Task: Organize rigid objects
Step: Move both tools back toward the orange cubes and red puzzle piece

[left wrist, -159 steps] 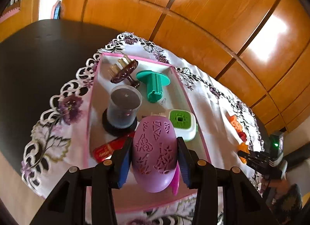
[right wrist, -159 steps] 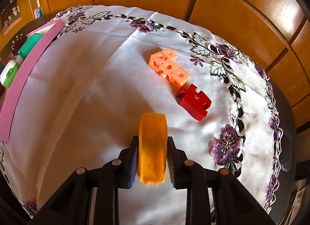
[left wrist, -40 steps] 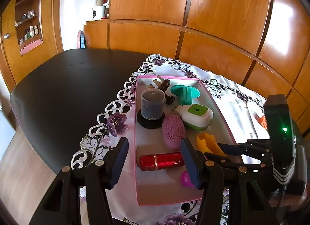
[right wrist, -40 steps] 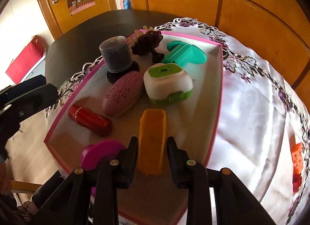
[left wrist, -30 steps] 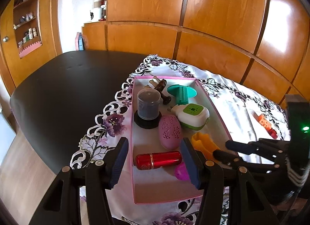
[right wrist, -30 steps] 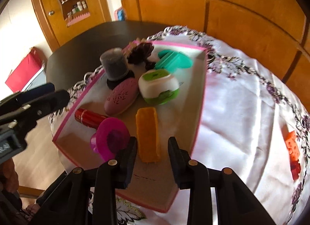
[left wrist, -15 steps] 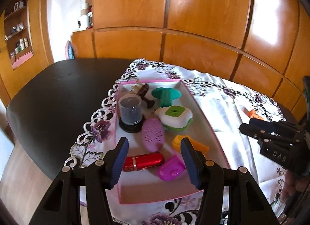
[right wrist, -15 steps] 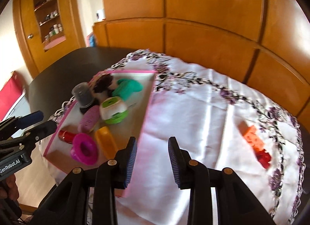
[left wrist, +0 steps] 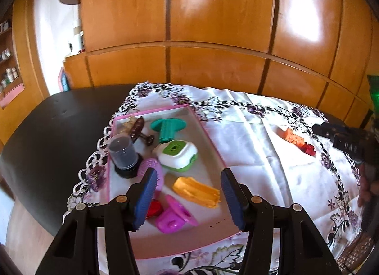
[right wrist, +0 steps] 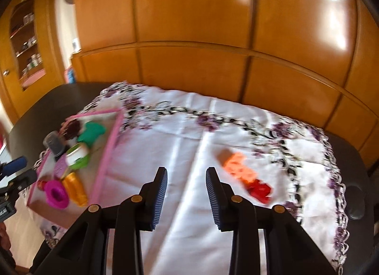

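The pink-rimmed tray point(left wrist: 210, 143) sits at the left end of the embroidered white cloth point(left wrist: 260, 161), and most of the rigid pieces lie in it: the orange piece point(left wrist: 196, 192), the magenta ring-shaped piece point(left wrist: 174, 219), the white and green box point(left wrist: 177, 155), the teal piece point(left wrist: 167, 128), the grey lidded cup point(left wrist: 123, 155) and a dark brown piece point(left wrist: 137, 126). My left claw point(left wrist: 188, 198) hangs above the tray's near half, its fingers apart and nothing between them. One finger point(left wrist: 145, 194) covers most of the purple oval piece point(left wrist: 151, 166) and nearly all of a red item point(left wrist: 153, 208), so I cannot make those out well. Well apart on the cloth lie the orange blocks point(right wrist: 239, 168) and, touching them, the red block point(right wrist: 259, 188); motion blur smears their edges. My right claw point(right wrist: 186, 194) hovers over bare cloth between tray and blocks, fingers narrowly apart, gripping nothing. In the left wrist view it is cut off by the right edge.
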A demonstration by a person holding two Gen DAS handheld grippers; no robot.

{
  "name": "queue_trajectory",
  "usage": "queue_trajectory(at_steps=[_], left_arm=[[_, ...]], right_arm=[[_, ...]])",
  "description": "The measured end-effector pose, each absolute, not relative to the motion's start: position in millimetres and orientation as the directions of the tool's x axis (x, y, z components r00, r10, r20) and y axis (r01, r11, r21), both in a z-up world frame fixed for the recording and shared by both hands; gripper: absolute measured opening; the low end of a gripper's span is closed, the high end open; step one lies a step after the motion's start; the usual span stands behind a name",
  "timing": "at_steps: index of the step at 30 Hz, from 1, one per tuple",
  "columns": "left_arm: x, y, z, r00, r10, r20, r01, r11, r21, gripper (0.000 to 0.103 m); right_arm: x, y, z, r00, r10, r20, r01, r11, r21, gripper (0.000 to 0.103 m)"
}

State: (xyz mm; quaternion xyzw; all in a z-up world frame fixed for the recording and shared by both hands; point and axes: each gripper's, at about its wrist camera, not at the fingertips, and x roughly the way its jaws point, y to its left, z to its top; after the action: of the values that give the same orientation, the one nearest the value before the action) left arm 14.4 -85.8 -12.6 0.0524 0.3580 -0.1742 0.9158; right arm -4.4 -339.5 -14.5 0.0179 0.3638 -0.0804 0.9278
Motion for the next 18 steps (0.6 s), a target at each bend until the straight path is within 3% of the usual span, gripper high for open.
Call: queue_trajectory(at_steps=[10,18], left_arm=[[15.6,-134.1,-8.8,0.665,-0.317,-0.676,0.448,0.894,0.021,0.057],[22.1,-197.0,-17.3,0.610,-0.382,-0.694,0.555,0.832,0.030,0.057]], right_arm=[[-13.7,-444.4,-22.0,0.664,-0.375,-0.647,0.441,0.895,-0.067,0.033],[-33.4,-520.2,-50.4,0.573,-0.375,-0.729,0.661,0.738,0.140,0.033]])
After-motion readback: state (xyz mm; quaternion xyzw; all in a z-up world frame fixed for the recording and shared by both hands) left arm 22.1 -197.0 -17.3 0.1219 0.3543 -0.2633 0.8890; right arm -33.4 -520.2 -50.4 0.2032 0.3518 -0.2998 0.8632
